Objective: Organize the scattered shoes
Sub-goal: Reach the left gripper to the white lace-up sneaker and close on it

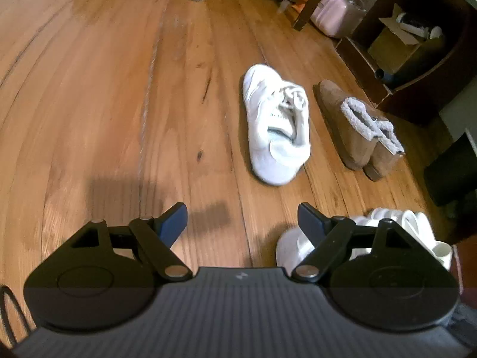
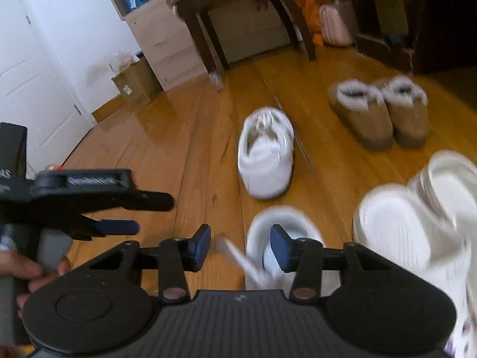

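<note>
Landmark taken: the upright white sneaker (image 2: 266,152) standing alone on the wooden floor (image 1: 104,95).

Nearest, the right gripper (image 2: 240,246) has its blue pads apart. A second white sneaker (image 2: 283,250) sits partly between and behind them; the frame is blurred, so contact cannot be confirmed, though no pad appears to press on it. The left gripper (image 1: 243,223) hangs over bare floor, jaws wide with nothing between them. In the right wrist view it shows at lower left of the landmark, held by a hand (image 2: 26,271).

Right of the near sneaker lie pale clogs (image 2: 423,223), smeared by motion.

The landmark sneaker lies beyond the grippers, heel toward the right camera.

Right of the landmark and slightly farther stands a pair of brown fleece-lined boots (image 2: 378,113), side by side and touching.

Farther still: a dark table (image 2: 226,9) behind the landmark, a pink bag (image 2: 335,26) to its far right, a cardboard box (image 2: 137,83) to its far left.
</note>
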